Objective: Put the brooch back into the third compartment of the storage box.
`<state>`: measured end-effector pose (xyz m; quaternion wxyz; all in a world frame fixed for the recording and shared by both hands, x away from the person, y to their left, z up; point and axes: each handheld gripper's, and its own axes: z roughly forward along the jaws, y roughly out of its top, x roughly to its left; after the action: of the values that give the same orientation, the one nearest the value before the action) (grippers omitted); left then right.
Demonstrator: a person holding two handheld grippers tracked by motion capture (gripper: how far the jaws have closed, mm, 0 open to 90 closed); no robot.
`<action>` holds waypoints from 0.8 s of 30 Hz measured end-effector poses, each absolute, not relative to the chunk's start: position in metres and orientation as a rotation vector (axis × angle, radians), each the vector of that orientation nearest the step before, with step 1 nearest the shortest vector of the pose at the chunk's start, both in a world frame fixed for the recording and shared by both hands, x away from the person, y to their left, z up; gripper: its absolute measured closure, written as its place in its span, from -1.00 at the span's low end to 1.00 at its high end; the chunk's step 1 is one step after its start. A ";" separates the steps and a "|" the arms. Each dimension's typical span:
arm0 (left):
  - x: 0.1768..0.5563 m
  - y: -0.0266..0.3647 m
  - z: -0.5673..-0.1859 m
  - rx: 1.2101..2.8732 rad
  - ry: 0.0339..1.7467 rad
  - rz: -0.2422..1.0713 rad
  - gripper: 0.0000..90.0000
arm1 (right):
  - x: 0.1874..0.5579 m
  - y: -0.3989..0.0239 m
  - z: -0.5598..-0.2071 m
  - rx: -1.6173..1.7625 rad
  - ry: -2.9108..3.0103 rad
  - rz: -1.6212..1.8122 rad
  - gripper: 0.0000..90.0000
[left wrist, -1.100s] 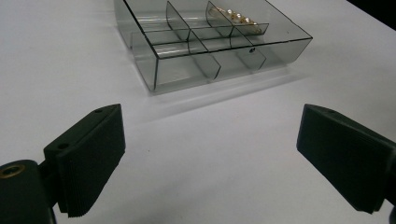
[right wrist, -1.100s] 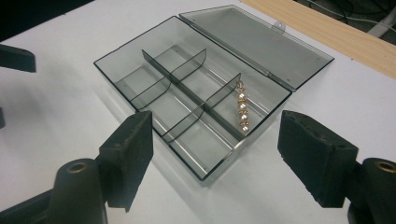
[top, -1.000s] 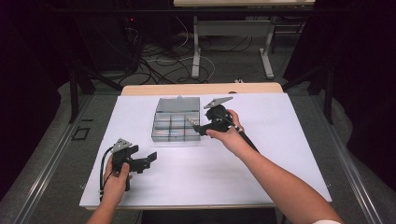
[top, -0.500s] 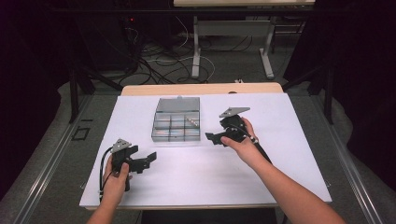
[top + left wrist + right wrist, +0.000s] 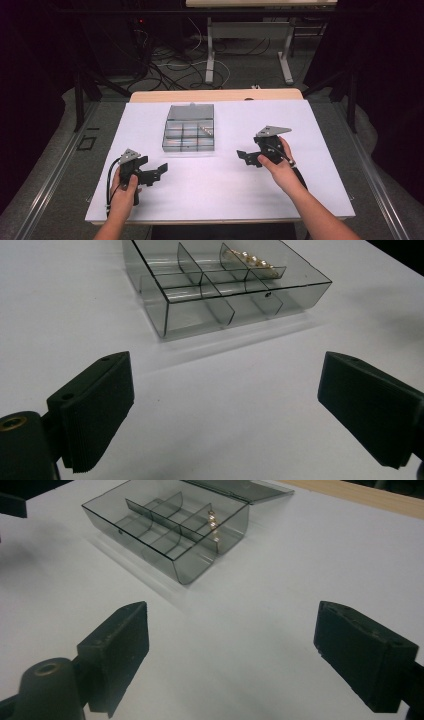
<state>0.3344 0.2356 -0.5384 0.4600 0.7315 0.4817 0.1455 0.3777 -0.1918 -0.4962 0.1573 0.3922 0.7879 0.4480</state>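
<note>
A clear grey compartment box (image 5: 189,134) lies on the white table top with its lid folded back. A short string of pearly beads (image 5: 205,131) rests in a right-hand compartment, also seen as beads (image 5: 252,261) and beads (image 5: 214,525). My left gripper (image 5: 156,171) rests near the front left, open and pointing at the box (image 5: 200,305), its jaws (image 5: 225,390) wide apart and empty. My right gripper (image 5: 246,158) is right of the box (image 5: 165,535), held low over the table. Its jaws (image 5: 235,625) have just been opening and nothing is between them.
The white table top (image 5: 225,190) has a wooden strip (image 5: 215,95) along its far edge. Beyond it are desk legs (image 5: 210,55) and loose cables (image 5: 165,65) on the floor. A black cable (image 5: 109,185) trails from the left gripper.
My right gripper has moved from over the box's right side to the right and toward the table's front, and its jaws stand wider. The left gripper has stayed put.
</note>
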 end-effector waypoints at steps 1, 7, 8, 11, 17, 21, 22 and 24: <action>0.334 0.235 -0.538 1.801 1.183 0.358 -0.82 | 0.376 -0.195 -0.497 1.130 2.238 1.284 -0.71; 0.334 0.234 -0.539 1.803 1.180 0.359 -0.82 | 0.366 -0.215 -0.502 1.178 2.198 1.277 -0.75; 0.334 0.234 -0.539 1.803 1.179 0.365 -0.82 | 0.365 -0.218 -0.503 1.186 2.194 1.270 -0.78; 0.334 0.234 -0.539 1.802 1.183 0.362 -0.82 | 0.362 -0.227 -0.505 1.206 2.178 1.268 -0.87; 0.333 0.235 -0.538 1.800 1.186 0.370 -0.82 | 0.357 -0.245 -0.511 1.219 2.158 1.248 -0.95; 0.333 0.235 -0.538 1.791 1.188 0.369 -0.82 | 0.354 -0.256 -0.515 1.227 2.133 1.225 -0.97; 0.333 0.236 -0.538 1.791 1.189 0.371 -0.82 | 0.353 -0.260 -0.517 1.226 2.128 1.224 -0.98; 0.333 0.235 -0.539 1.784 1.185 0.374 -0.82 | 0.352 -0.266 -0.519 1.244 2.115 1.214 -1.00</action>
<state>0.3331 0.2353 -0.5390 0.4652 0.7263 0.4827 0.1523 0.3522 -0.2660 -0.5192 0.2007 0.4452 0.7569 0.4343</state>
